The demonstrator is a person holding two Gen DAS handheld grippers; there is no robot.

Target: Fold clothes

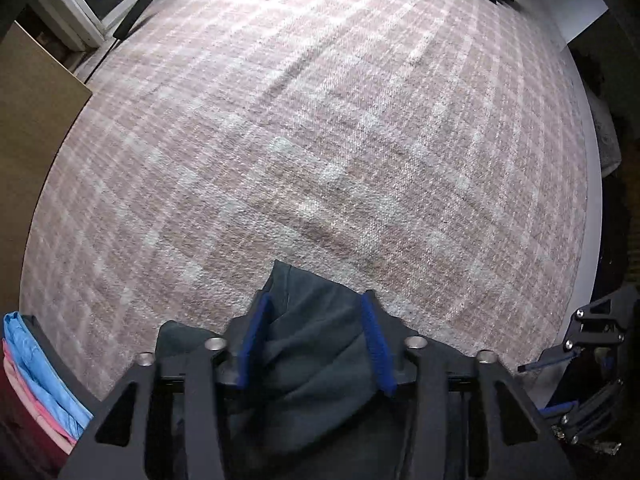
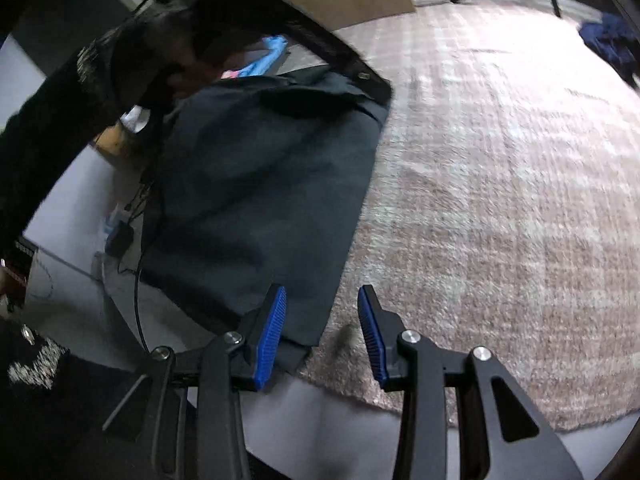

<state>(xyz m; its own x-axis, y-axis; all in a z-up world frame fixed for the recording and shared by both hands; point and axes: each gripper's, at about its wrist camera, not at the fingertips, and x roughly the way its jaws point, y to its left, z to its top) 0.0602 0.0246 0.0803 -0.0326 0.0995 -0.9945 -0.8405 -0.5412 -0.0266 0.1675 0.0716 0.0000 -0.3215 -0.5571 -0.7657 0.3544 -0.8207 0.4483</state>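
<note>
Left gripper (image 1: 316, 338) jaws clamp dark garment (image 1: 312, 364); right gripper (image 2: 322, 334) empty.

A pinkish plaid rug (image 1: 320, 140) is covering most of the floor. A cardboard panel (image 1: 32, 92) is standing at its edge, and a black cable (image 2: 138, 308) is trailing across the grey floor (image 2: 340, 420).

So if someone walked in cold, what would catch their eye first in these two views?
Probably the dark teal fabric garment bunched between the blue pads of the left tool, low in its view. Next, the pink and white plaid woven rug filling most of both views. Then the right tool, open and empty, hovering at the garment's near edge where it meets the rug.
</note>
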